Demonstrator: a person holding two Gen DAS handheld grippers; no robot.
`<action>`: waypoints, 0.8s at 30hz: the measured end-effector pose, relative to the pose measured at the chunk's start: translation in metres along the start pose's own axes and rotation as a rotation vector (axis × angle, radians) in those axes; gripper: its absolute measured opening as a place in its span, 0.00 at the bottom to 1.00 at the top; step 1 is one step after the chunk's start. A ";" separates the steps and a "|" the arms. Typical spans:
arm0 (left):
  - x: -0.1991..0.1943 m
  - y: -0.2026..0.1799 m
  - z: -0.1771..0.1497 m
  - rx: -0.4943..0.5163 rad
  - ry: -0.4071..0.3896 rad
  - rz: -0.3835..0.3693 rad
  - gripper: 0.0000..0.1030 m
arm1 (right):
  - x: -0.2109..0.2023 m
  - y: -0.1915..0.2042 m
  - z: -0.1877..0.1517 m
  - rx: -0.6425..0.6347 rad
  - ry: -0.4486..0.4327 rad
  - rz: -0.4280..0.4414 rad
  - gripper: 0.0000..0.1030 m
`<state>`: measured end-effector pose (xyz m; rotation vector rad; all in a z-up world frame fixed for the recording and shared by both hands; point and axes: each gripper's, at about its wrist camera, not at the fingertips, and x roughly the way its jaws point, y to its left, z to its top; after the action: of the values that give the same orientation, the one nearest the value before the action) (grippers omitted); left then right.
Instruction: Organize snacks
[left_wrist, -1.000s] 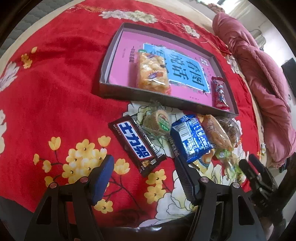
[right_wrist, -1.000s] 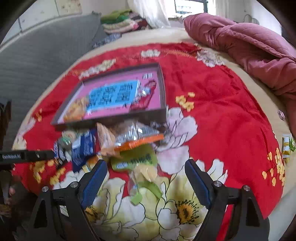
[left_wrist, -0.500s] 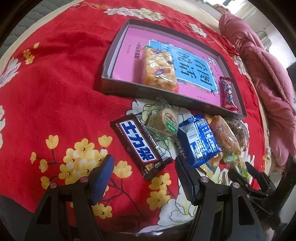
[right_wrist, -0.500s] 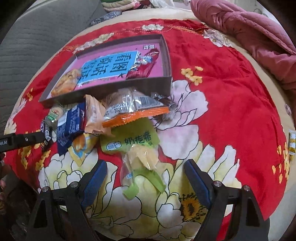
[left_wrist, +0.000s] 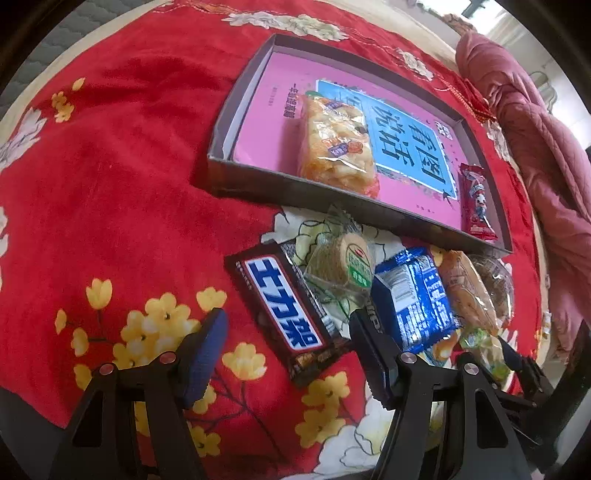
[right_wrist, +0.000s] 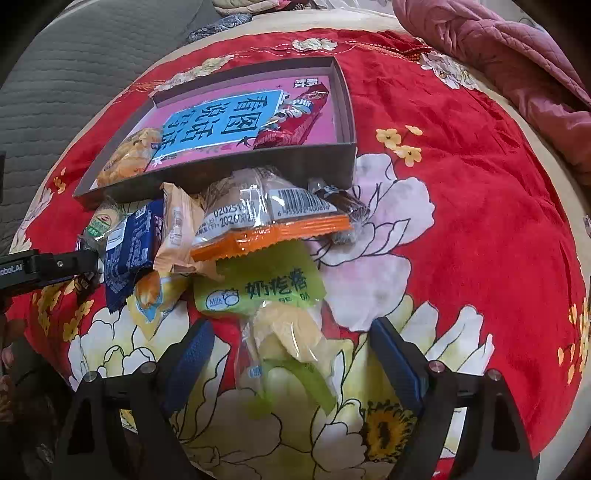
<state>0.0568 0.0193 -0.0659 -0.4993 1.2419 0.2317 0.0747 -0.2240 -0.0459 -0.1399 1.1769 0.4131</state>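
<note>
Two wrist views of a bed covered with a red floral blanket (left_wrist: 122, 155). A shallow grey box (left_wrist: 258, 186) with a pink printed floor lies on the blanket and holds two snacks — a clear packet of golden crisped pieces (left_wrist: 338, 147) near its middle and a small red packet (left_wrist: 476, 203) at the right-hand end as seen from the left wrist.

The remaining snacks lie in a loose heap on the blanket just in front of the box's near wall. From the left wrist view: a dark brown chocolate bar (left_wrist: 282, 310) with a blue-and-white label, a round cake in a clear wrapper (left_wrist: 345, 264) touching the bar's far end, a blue packet (left_wrist: 413, 299) beside it, and a tan packet (left_wrist: 467, 291) further right. From the right wrist view: a clear packet with an orange edge (right_wrist: 273, 218) lies on top of the heap, with a green packet of pale wafers (right_wrist: 280, 314) nearer the camera.

The left hand-held gripper (left_wrist: 286, 349) points down at the chocolate bar; its jaws stand apart on either side of the bar's near end, pads not pressing on it. The right hand-held gripper (right_wrist: 291, 354) hovers with its jaws wide apart, the clear end of the green packet between them — untouched by either pad. The pink quilt (right_wrist: 509, 44) lies bunched at the far edge of the bed.
</note>
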 end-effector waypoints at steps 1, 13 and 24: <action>0.000 0.001 0.000 0.000 0.000 0.003 0.68 | 0.000 0.000 0.000 0.001 -0.001 0.002 0.85; 0.000 0.009 -0.002 0.016 -0.005 0.020 0.68 | 0.003 0.003 0.003 -0.040 -0.021 -0.011 0.80; -0.008 0.023 -0.007 -0.009 -0.010 0.060 0.68 | 0.002 0.012 0.002 -0.113 -0.039 -0.003 0.59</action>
<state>0.0390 0.0366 -0.0653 -0.4686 1.2475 0.2903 0.0725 -0.2123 -0.0462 -0.2308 1.1152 0.4784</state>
